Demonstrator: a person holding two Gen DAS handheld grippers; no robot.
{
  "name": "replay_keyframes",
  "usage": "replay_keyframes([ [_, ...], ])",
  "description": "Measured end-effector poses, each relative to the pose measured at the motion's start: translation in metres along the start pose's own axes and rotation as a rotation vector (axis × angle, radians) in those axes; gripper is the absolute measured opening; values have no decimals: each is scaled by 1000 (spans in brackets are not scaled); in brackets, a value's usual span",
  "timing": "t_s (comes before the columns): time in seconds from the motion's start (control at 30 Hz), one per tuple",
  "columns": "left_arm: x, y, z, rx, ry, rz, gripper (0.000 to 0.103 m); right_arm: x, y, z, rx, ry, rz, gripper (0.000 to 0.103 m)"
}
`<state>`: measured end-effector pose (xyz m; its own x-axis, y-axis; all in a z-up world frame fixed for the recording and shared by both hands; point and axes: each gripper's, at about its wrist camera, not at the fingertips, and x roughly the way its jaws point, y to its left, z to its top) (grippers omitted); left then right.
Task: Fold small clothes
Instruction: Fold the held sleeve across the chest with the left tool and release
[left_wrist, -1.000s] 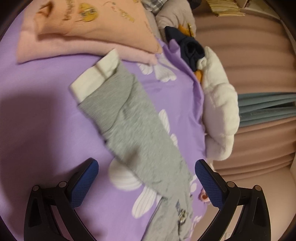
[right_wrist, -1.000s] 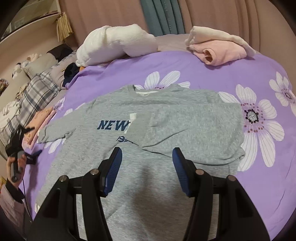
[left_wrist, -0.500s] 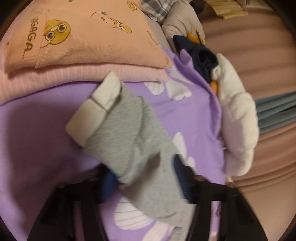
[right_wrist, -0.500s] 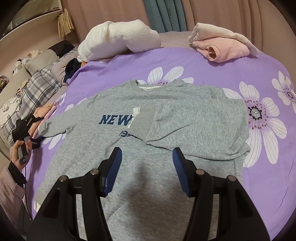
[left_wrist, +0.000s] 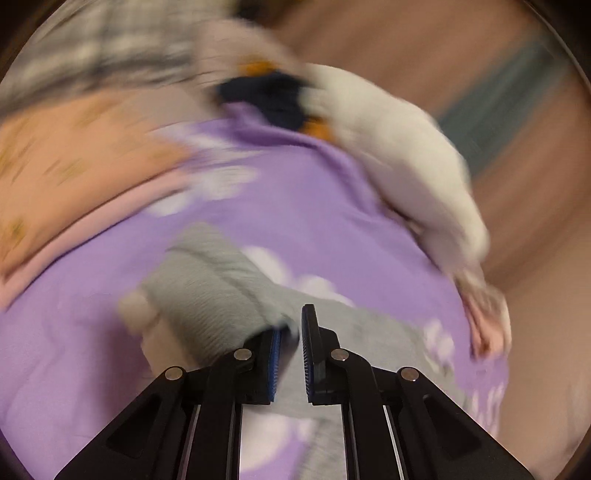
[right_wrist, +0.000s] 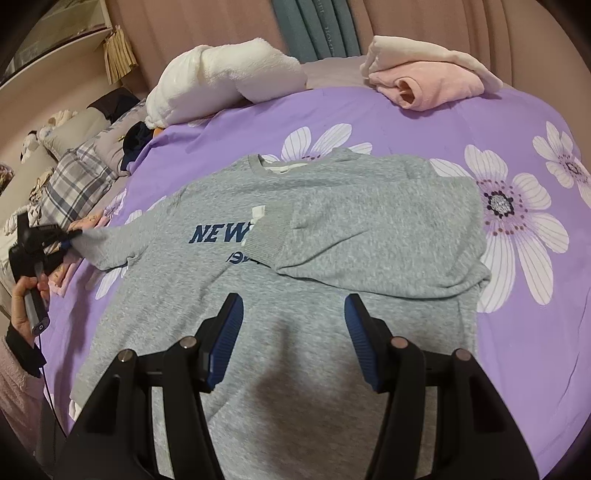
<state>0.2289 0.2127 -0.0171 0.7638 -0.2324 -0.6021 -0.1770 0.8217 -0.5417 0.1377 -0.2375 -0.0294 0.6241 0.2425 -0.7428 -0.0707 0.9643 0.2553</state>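
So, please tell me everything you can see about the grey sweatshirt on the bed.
The grey sweatshirt lies flat, front up, on the purple flowered sheet. It looks like soft heathered knit with a ribbed collar and cuffs and dark blue "NEW" lettering. One sleeve is folded across the chest, partly covering the print. The left gripper is pinching the other sleeve near its cuff. The right gripper hovers open above the hem.

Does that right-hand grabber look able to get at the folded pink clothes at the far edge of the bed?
Probably yes: the right gripper has open, empty jaws, and only the flat grey sweatshirt and bedspread lie before the pink clothes.
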Motion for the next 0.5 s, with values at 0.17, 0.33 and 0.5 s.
replay_keyframes([
  [0.17, 18, -98, -37, 295, 97, -72, 8, -2, -10, -8, 62, 3, 40, 59],
  [0.33, 55, -151, -101, 527, 217, -20, 8, 0, -10, -13, 67, 16, 56, 59],
  [0.5, 56, -140, -113, 474, 306, -77, 19, 2, -10, -17, 58, 32, 73, 60],
])
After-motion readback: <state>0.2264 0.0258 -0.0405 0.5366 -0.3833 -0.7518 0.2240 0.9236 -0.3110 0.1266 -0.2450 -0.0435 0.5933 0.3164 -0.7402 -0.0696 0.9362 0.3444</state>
